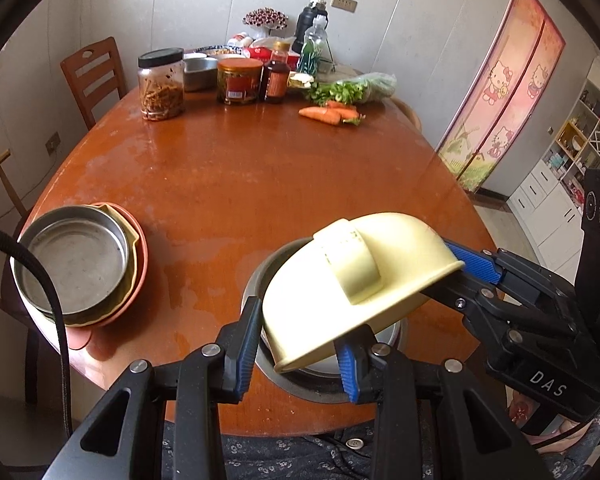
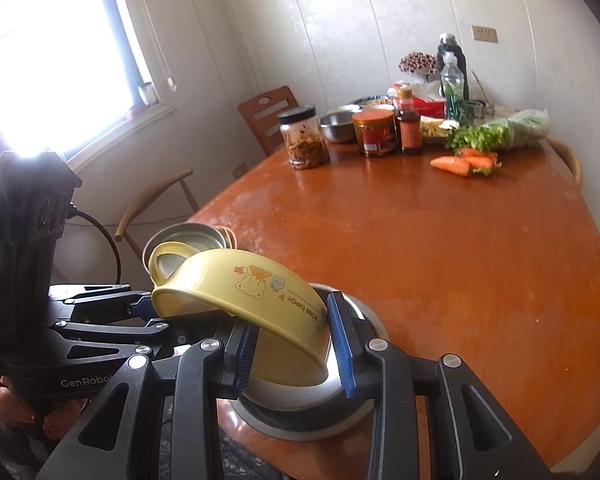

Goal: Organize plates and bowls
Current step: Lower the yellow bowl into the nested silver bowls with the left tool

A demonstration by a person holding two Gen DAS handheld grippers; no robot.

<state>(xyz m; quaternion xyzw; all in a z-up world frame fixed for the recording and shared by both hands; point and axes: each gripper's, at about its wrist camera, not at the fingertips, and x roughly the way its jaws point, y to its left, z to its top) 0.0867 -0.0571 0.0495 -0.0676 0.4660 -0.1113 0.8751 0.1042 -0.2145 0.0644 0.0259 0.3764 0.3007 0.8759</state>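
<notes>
Both tongs, left (image 1: 296,344) and right (image 2: 296,344), are clamped on the rim of the yellow bowl (image 1: 352,276), holding it tilted over a steel bowl (image 1: 320,384) near the counter (image 1: 260,184) edge. One stack (image 1: 80,264) is already sitting off to the side. I'd guess roughly halfway, since these two bowls aren't on it yet.

Ahead of my two grippers the table (image 1: 236,184) lies bare across its whole middle. To my left, near the edge, stands a stack of dishes (image 1: 80,264). Far ahead, jars (image 1: 162,84), bottles (image 1: 276,76) and carrots (image 1: 328,114) crowd the back. Directly beneath my jaws sits a steel bowl (image 2: 364,396).
</notes>
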